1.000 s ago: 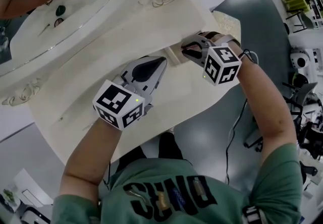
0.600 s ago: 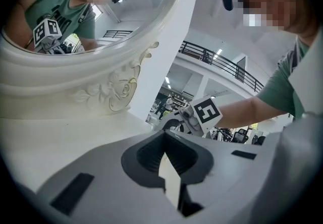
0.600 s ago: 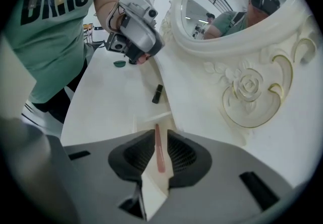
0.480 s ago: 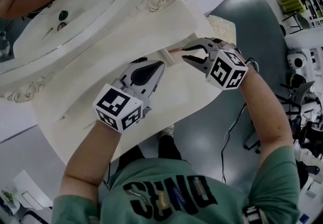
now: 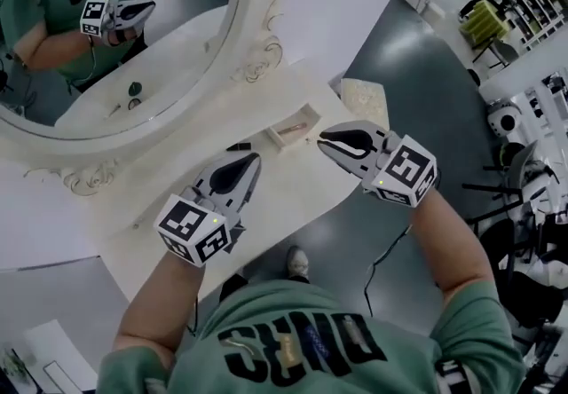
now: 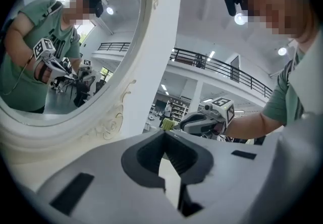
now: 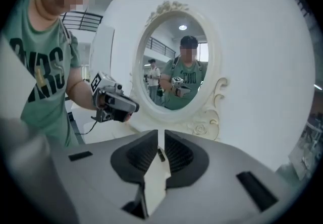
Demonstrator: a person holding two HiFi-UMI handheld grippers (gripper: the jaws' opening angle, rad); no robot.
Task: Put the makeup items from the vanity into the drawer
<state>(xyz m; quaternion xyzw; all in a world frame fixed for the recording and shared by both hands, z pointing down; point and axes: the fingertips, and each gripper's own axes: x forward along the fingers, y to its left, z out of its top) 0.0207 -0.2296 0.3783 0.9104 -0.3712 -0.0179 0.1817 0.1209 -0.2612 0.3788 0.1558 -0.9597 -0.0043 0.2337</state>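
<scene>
The black makeup stick (image 5: 238,147) lies on the vanity (image 5: 293,188) just ahead of the closed, empty left gripper (image 5: 254,159), nearer it than the barely parted, empty right gripper (image 5: 322,141), with the drawer (image 5: 273,137) just beyond

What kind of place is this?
Probably a big lab or workshop, not a home. The cream vanity with its oval mirror stands on a grey floor beside machines, and there is a railed balcony.
</scene>
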